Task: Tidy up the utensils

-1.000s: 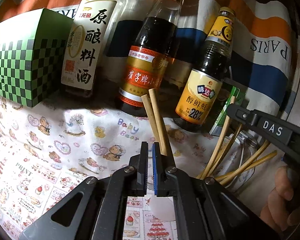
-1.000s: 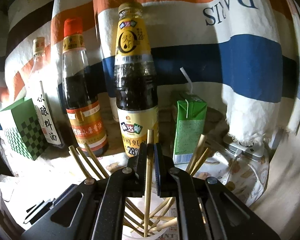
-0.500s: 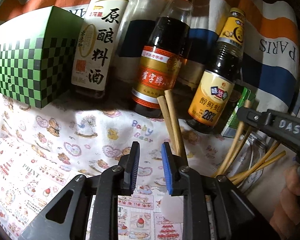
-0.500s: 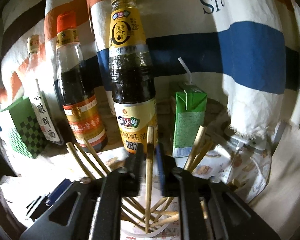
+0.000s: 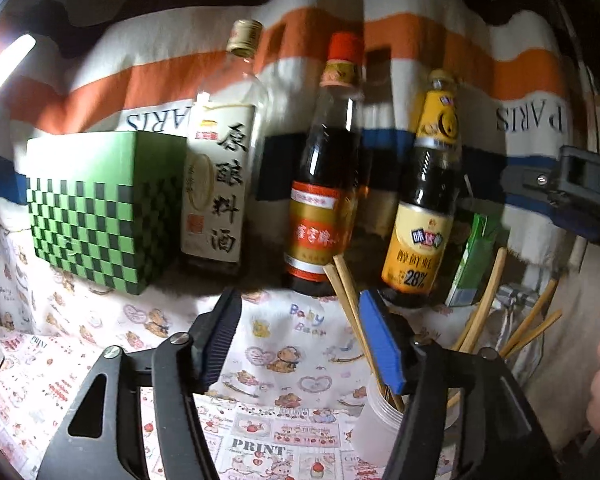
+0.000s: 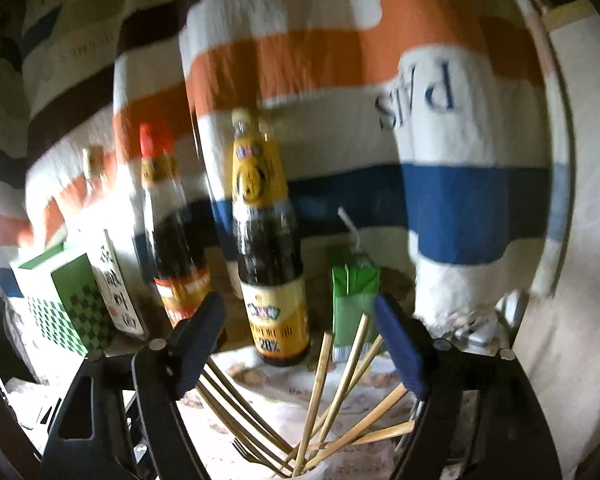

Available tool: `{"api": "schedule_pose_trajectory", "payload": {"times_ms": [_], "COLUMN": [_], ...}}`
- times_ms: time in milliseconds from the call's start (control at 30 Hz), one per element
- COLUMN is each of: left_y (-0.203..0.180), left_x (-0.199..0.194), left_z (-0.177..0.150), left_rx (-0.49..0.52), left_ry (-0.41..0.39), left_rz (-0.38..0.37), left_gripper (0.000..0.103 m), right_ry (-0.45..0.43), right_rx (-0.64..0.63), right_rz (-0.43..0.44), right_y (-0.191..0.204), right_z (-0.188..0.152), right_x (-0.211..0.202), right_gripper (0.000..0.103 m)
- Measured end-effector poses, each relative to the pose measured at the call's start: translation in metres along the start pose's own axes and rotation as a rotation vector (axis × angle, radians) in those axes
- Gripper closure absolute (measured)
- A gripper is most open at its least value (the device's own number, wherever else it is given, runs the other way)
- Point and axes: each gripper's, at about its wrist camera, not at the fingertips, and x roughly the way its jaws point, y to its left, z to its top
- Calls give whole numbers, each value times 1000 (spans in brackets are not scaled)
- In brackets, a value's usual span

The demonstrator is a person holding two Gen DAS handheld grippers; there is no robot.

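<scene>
Both grippers part over a translucent cup (image 6: 320, 468) on the bear-print cloth (image 5: 280, 344), where a fan of bamboo chopsticks (image 6: 320, 384) now stands (a fork (image 6: 246, 454) sits among them). The left gripper (image 5: 300, 344) is opening, nothing pinched; two chopsticks (image 5: 346, 300) lean just beside its blue pad. The right gripper (image 6: 300, 344) is opening too, its fingers spread clear of the sticks below. The sorting looks largely done; whether other utensils remain outside the cup cannot be told. Sauce bottles (image 5: 324, 200) line the back.
</scene>
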Motion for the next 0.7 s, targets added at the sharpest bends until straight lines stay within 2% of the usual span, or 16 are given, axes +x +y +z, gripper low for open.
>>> {"api": "schedule_pose_trajectory", "payload": {"times_ms": [100, 200, 367, 400, 433, 533, 700], "left_y": [15, 23, 43, 49, 55, 72, 94], "left_x": [-15, -32, -58, -64, -67, -79, -91], "left_z": [6, 11, 14, 14, 14, 13, 3], "left_rx": [1, 74, 172, 183, 188, 193, 162], "left_ry": [-22, -47, -73, -76, -79, -84, -72], "left_rz": [11, 52, 108, 122, 131, 151, 144], "left_gripper": [34, 24, 13, 10, 7, 1, 1], "right_ry": [-49, -75, -86, -95, -102, -90, -88], "right_rx": [1, 4, 21, 28, 33, 36, -5], "right_rz": [8, 39, 101, 121, 142, 156, 124], "right_y": [2, 6, 18, 21, 24, 36, 51], "right_z": [6, 11, 10, 8, 6, -4, -29], "right_x": [-16, -28, -35, -36, -37, -39, -54], "right_gripper": [17, 13, 12, 9, 0, 0, 0]}}
